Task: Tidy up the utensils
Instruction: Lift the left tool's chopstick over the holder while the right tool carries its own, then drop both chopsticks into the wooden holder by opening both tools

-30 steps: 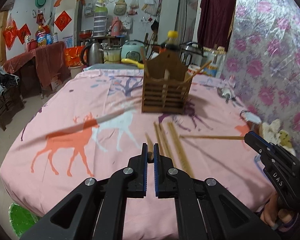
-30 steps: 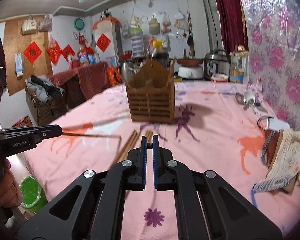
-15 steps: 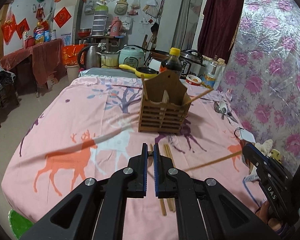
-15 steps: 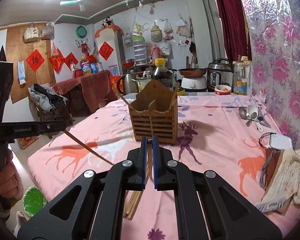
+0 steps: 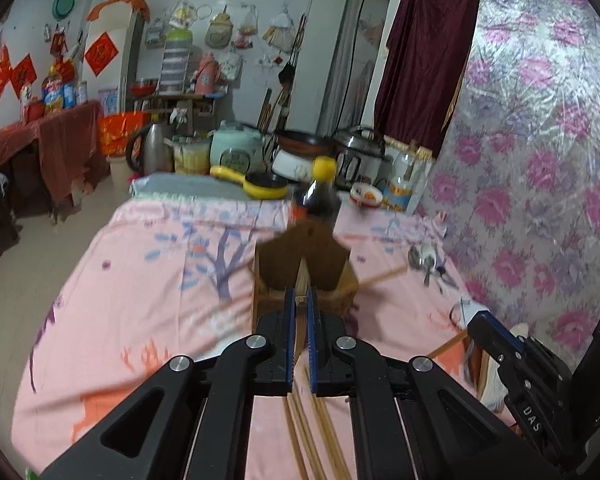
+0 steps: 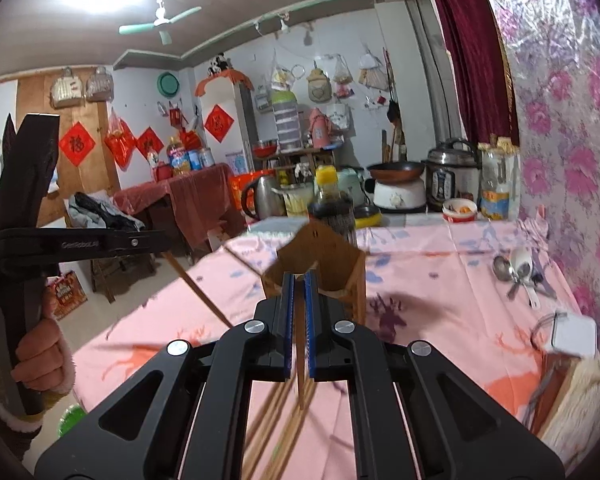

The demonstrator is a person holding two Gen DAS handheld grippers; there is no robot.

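1. Wooden utensil holder [image 5: 305, 270] stands upright on the pink deer-print tablecloth [image 5: 148, 280], with a dark sauce bottle [image 5: 315, 196] just behind it
2. Left gripper [image 5: 299, 322] hangs in front of the holder, jaws pinching one chopstick [image 6: 198, 292] that slants down from its tip
3. Right gripper [image 6: 299, 308], also in front of the holder, has its jaws pressed on another chopstick [image 6: 300, 360] held nearly upright
4. Loose chopsticks [image 5: 316, 432] lie on the cloth on the near side of the holder, below both grippers
5. Metal spoons [image 6: 520, 274] rest to the right of the holder, well apart from it
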